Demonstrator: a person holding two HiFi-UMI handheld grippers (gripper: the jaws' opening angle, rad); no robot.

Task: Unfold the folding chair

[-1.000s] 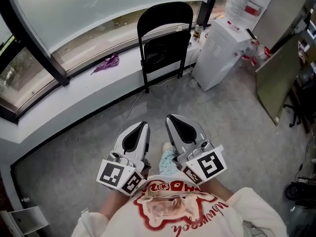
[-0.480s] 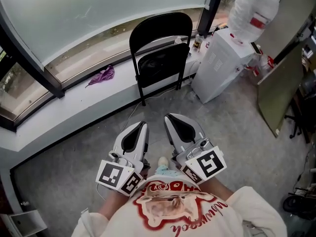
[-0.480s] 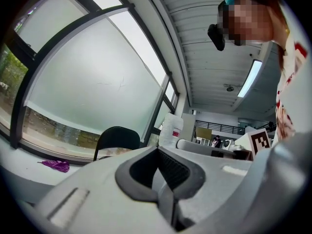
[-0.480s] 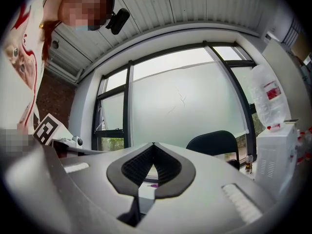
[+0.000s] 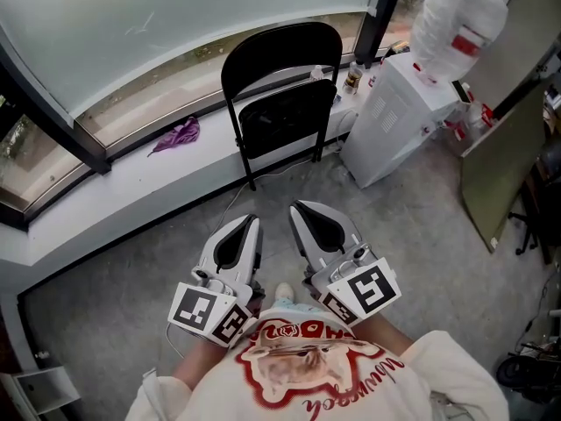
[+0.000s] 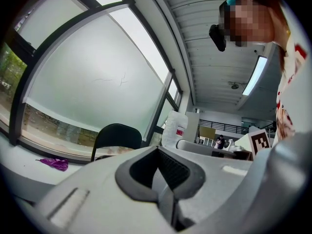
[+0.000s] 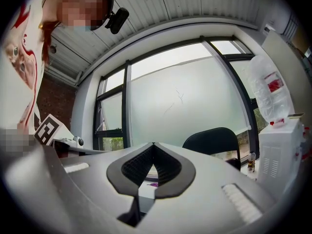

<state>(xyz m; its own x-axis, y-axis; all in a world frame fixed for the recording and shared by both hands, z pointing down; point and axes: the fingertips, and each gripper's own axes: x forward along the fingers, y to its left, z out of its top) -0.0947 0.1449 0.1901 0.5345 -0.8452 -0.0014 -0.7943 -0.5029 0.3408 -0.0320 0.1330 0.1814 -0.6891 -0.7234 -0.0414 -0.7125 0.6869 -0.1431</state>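
A black folding chair (image 5: 279, 84) stands folded flat against the white window sill, straight ahead of me. It also shows as a dark backrest in the left gripper view (image 6: 116, 133) and the right gripper view (image 7: 217, 140). My left gripper (image 5: 249, 223) and right gripper (image 5: 299, 208) are held side by side in front of my chest, pointing level at the chair and well short of it. Both are shut with nothing between their jaws; the tips meet in the left gripper view (image 6: 157, 149) and the right gripper view (image 7: 153, 144).
A white water dispenser (image 5: 393, 103) with a large bottle (image 5: 458, 14) stands right of the chair. A purple cloth (image 5: 177, 134) lies on the sill (image 5: 131, 178). A thin cable (image 5: 230, 202) runs over the grey floor. A flat board (image 5: 501, 152) leans at the right.
The chair and sill have come nearer and shifted slightly left in the head view as I walk toward them. Both grippers keep their shut pose in front of my body.
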